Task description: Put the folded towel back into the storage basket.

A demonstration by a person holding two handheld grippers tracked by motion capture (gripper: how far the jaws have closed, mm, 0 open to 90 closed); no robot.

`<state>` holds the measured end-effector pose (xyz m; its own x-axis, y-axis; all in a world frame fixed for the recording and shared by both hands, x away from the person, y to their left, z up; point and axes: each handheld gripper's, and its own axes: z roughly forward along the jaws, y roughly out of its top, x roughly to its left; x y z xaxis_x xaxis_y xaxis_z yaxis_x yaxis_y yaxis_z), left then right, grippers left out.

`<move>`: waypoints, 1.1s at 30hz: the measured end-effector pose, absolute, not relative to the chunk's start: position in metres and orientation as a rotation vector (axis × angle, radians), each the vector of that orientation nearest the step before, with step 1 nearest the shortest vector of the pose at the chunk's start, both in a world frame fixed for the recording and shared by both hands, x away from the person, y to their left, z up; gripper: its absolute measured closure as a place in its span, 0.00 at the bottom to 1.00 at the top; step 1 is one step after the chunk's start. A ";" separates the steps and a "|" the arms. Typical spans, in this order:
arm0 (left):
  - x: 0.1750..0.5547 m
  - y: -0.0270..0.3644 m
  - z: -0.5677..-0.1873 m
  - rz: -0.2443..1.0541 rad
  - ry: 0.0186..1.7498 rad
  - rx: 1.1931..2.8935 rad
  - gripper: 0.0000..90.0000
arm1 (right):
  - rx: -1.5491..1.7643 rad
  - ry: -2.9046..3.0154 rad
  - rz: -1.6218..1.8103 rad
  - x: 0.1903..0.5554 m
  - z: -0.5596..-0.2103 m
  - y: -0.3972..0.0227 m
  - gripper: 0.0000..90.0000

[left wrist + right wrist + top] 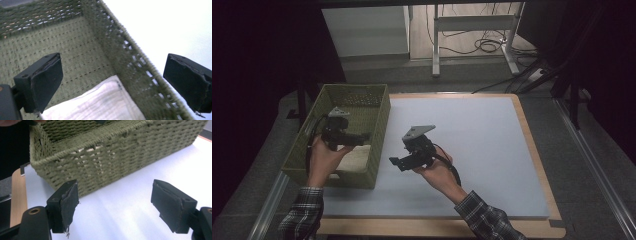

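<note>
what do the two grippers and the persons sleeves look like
Both the left gripper and the right gripper are black, with two blocky jaws faced in dark pads that are frayed at the edges. Each carries a grey three-cornered plate on top and trails a black cable. The person wears plaid sleeves in dark and light checks.
</note>
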<state>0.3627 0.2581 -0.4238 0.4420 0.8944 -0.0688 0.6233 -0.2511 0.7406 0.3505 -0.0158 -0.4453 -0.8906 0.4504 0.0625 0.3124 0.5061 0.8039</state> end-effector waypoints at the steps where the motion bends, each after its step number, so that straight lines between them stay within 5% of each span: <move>1: 0.363 0.256 -0.423 0.479 1.262 1.989 0.03 | 0.659 2.589 1.331 0.350 -0.446 -0.019 0.24; 33: 0.362 0.123 -0.435 0.369 1.031 2.142 0.01 | 0.789 2.537 1.185 0.339 -0.473 -0.146 0.13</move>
